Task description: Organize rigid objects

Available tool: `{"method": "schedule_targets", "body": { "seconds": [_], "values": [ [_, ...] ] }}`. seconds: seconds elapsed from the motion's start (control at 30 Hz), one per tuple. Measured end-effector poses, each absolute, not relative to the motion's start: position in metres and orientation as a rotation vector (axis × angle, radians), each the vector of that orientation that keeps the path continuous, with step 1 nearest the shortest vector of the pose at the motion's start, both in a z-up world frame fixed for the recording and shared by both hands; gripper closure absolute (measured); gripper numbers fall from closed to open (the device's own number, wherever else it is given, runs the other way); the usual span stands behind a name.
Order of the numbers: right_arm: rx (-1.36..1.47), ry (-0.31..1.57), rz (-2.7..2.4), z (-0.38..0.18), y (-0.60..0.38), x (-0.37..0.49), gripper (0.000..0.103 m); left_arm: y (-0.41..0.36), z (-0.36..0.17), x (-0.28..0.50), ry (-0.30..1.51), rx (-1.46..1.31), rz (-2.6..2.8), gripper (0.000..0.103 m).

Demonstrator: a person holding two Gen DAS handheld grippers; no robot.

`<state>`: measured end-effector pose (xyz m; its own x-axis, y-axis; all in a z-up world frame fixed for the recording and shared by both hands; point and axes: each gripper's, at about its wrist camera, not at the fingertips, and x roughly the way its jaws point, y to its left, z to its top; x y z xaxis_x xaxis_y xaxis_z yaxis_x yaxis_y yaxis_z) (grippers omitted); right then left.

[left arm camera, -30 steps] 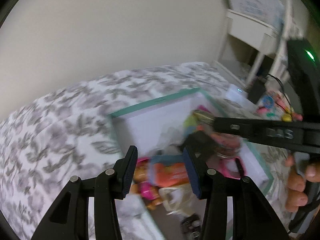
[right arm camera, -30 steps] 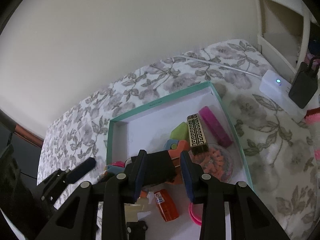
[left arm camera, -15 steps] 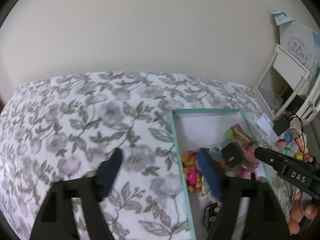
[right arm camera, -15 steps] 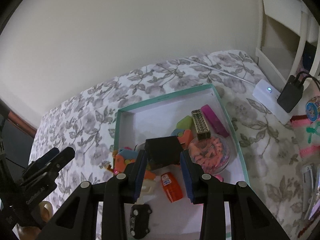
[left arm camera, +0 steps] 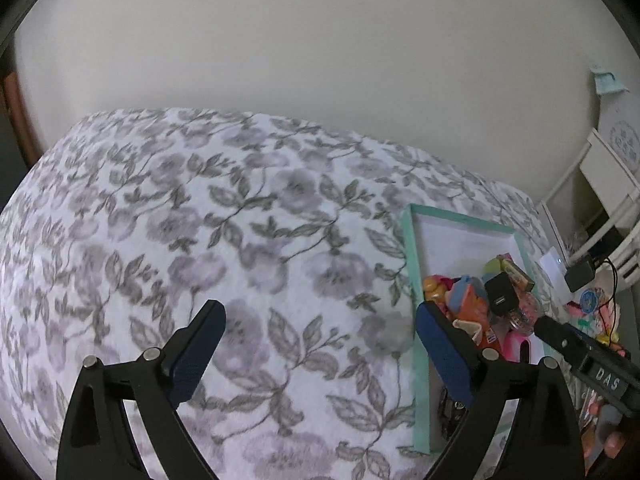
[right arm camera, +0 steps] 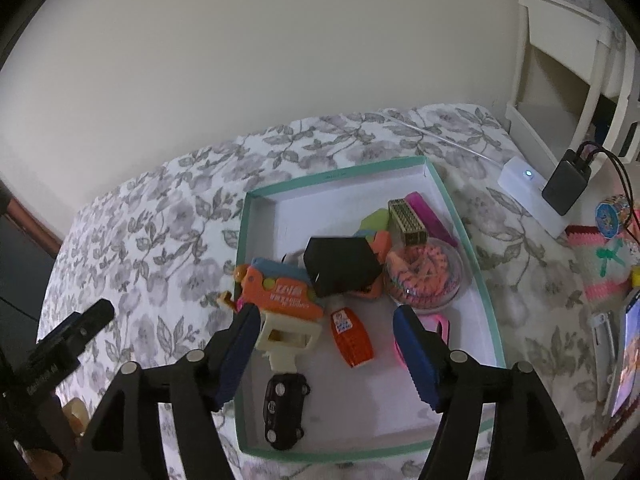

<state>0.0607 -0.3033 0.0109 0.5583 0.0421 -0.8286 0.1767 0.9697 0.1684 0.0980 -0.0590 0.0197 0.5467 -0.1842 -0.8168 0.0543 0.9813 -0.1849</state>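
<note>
The right gripper (right arm camera: pixel 326 354) fingers are opening, grasping nothing; the black charger (right arm camera: pixel 340 266) lies in the box (right arm camera: pixel 486 308) just beyond them. The left gripper (left arm camera: pixel 320 354) is opening over the bed (left arm camera: pixel 240 240).

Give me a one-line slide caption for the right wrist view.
Right tool, opening and holding nothing, above the teal-rimmed box where a black charger sits on piled toys.
</note>
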Motion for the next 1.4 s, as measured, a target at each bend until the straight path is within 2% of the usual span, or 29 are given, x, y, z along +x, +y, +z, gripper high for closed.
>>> {"method": "schedule_targets", "body": {
  "seconds": [0.13, 0.2, 0.43, 0.5, 0.57, 1.4],
  "values": [
    [0.218, 0.986, -0.085, 0.009, -0.298, 0.050, 0.023, -0.050, 0.021, 0.087, 0.981, -0.151, -0.122, 0.007],
    [0.210, 0.986, -0.087, 0.008, -0.295, 0.044, 0.015, -0.047, 0.022, 0.080, 0.978, -0.151, -0.113, 0.007],
    [0.191, 0.985, -0.076, 0.008, -0.282, 0.027, 0.014, -0.039, 0.019, 0.065, 1.011, -0.152, -0.114, 0.007],
    [0.184, 0.980, -0.072, 0.009, -0.278, 0.023, 0.004, -0.037, 0.019, 0.062, 1.018, -0.148, -0.109, 0.007],
    [0.172, 0.976, -0.068, 0.008, -0.275, 0.019, 0.000, -0.035, 0.020, 0.057, 1.023, -0.136, -0.100, 0.007],
    [0.112, 0.957, -0.093, 0.023, -0.254, -0.036, 0.000, -0.043, 0.032, 0.009, 1.065, 0.013, -0.063, 0.007]
  ]
}}
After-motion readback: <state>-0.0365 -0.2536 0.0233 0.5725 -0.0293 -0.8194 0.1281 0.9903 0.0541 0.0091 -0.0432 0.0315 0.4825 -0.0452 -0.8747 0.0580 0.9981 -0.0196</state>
